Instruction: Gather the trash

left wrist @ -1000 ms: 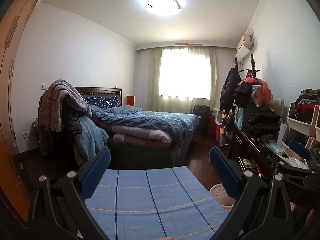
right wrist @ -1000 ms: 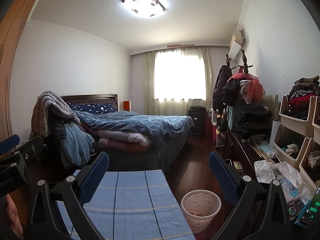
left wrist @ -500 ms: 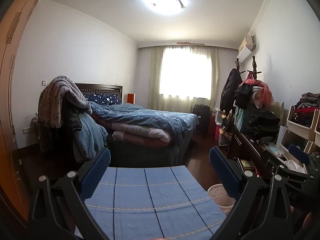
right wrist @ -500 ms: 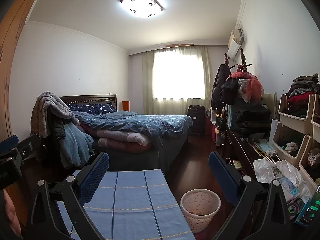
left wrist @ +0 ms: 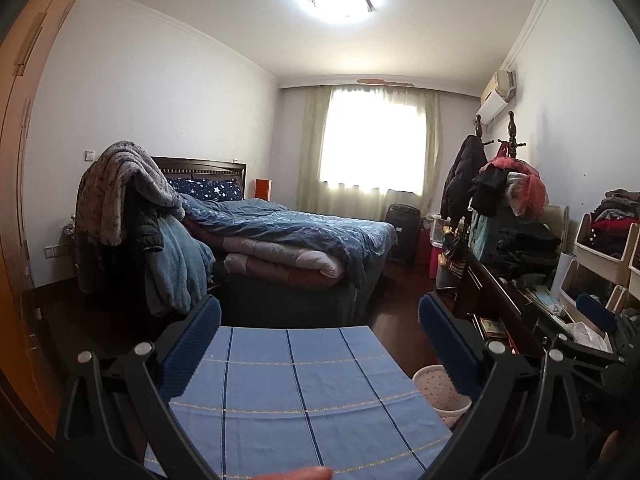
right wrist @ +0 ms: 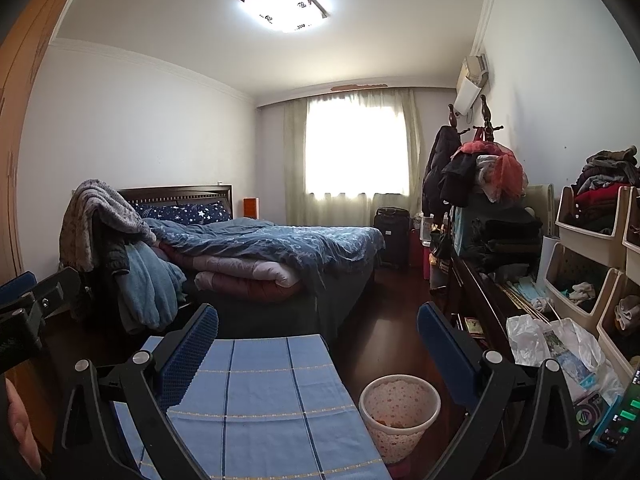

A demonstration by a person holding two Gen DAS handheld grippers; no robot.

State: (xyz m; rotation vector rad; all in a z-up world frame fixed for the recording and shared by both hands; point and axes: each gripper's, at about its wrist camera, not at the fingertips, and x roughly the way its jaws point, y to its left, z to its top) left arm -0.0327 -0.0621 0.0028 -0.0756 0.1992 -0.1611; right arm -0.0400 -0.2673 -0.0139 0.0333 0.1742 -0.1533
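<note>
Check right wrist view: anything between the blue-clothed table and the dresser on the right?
Yes. In the right wrist view the wastebasket stands on the dark floor between the blue checked tablecloth and the dresser. Otherwise bare floor.

A blue checked woven cloth covers the surface, matt with stitched lines. The pale speckled plastic wastebasket looks smooth. The dark wooden floor is glossy. A crinkled translucent plastic bag shines slightly; the blue jaw pads are finely textured.
</note>
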